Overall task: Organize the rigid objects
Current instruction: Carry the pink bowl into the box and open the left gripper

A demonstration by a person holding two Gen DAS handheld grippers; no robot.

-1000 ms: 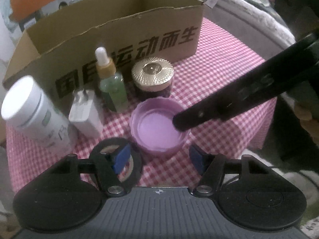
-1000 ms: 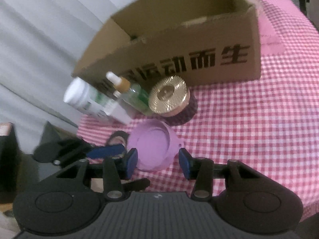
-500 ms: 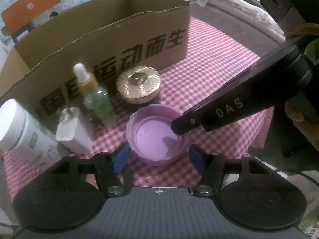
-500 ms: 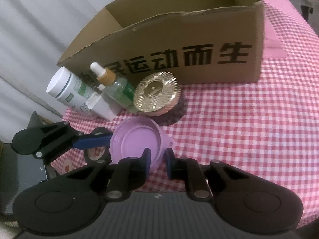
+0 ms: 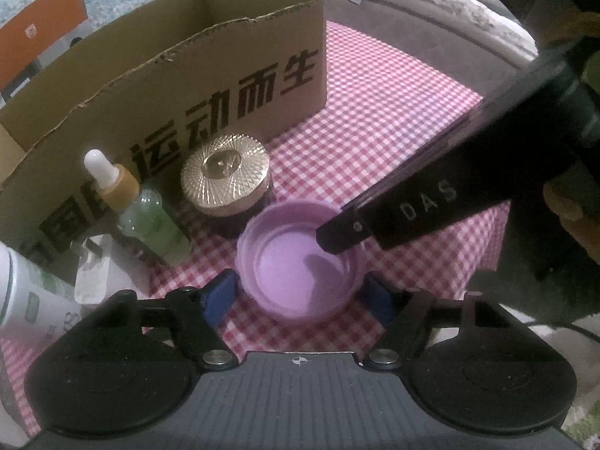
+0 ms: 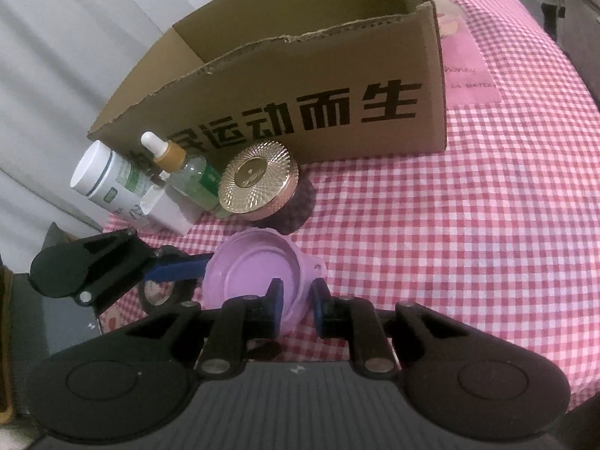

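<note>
Tape roll (image 6: 161, 294) only in right view; right fingers (image 6: 296, 305) pinching purple lid (image 6: 251, 270) rim, left fingers (image 5: 302, 294) opening astride it.

The table (image 6: 487, 225) has a red checked cloth. On it stand a cardboard box (image 6: 300, 86), and at its seven o'clock a white bottle (image 6: 101, 180), dropper bottle (image 6: 187, 176), gold-lidded jar (image 6: 258, 187) and purple lid (image 6: 255, 270).

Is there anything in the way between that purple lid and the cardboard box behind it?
Yes. The gold-lidded jar stands directly between the purple lid and the cardboard box, with the dropper bottle beside it. The right gripper, pinching the lid's rim, would need to lift it over them.
</note>
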